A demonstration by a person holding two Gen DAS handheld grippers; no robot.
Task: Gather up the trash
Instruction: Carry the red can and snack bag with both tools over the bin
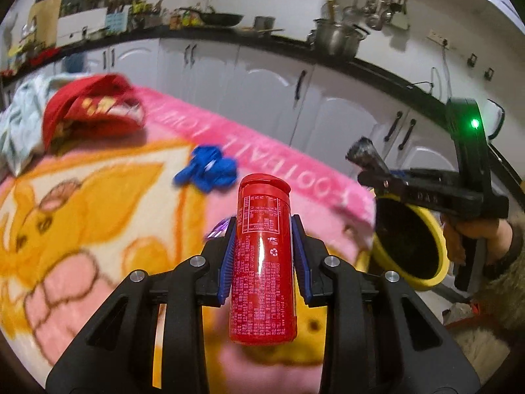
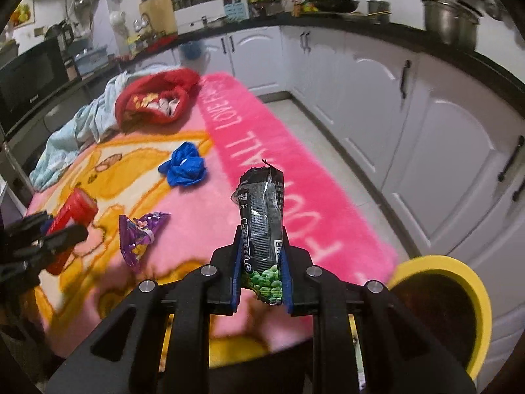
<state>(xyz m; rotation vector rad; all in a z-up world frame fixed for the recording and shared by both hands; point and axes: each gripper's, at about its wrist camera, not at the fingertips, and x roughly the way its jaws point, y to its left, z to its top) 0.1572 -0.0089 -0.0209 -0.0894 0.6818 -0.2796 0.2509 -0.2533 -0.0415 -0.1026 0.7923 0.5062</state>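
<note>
The left gripper (image 1: 264, 249) is clamping a stiff, slick red canister (image 1: 262, 259) at mid-body. The right gripper (image 2: 262, 262) is pinching a light, crinkly black snack wrapper (image 2: 264, 226) near the yellow bin (image 2: 459, 282), right of the pink blanket (image 2: 295, 170).

Red can (image 1: 262, 262) glossy — blanket (image 2: 203, 203) fluffy cloth — wrapper (image 2: 264, 226) crinkled.

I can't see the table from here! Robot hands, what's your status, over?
Left gripper shut on red can. Right gripper shut on pea wrapper. Yellow bin near the right gripper. Purple wrapper, blue bag on blanket.
</note>
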